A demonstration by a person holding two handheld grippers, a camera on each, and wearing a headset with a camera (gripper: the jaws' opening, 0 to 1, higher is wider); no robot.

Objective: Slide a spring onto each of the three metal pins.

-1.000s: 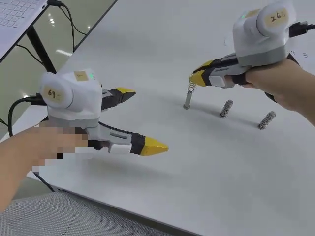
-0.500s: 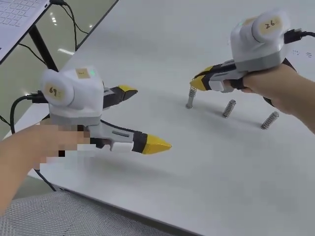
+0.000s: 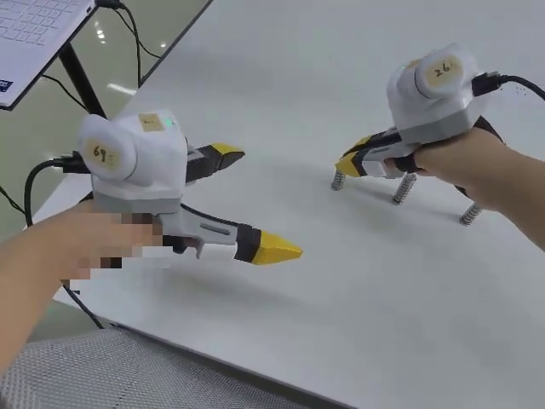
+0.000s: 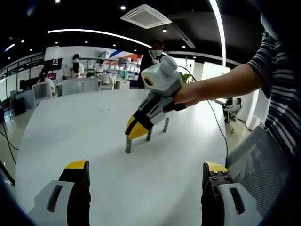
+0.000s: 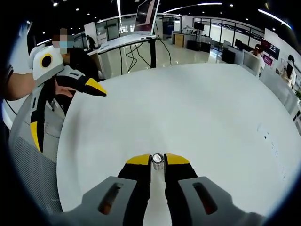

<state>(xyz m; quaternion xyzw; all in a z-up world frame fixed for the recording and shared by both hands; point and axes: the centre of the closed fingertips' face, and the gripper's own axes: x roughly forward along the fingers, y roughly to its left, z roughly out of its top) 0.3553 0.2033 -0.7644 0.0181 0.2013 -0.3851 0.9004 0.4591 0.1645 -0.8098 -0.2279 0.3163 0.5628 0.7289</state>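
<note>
3 pins in a row on the white table [image 3: 341,324], 3 springs [image 3: 404,189], one on each: end pin [image 3: 339,180], middle pin [image 3: 405,184], far pin [image 3: 469,213]. 2 grippers. right gripper [image 5: 158,160] pinched almost closed, end pin's top between its fingertips. left gripper [image 3: 255,202] spread wide, empty, well apart from the pins

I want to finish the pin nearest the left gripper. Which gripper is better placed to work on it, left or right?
Right, most likely. The right gripper has its jaws closed around that pin, just above its spring. The left gripper hangs open, well apart from it.
</note>
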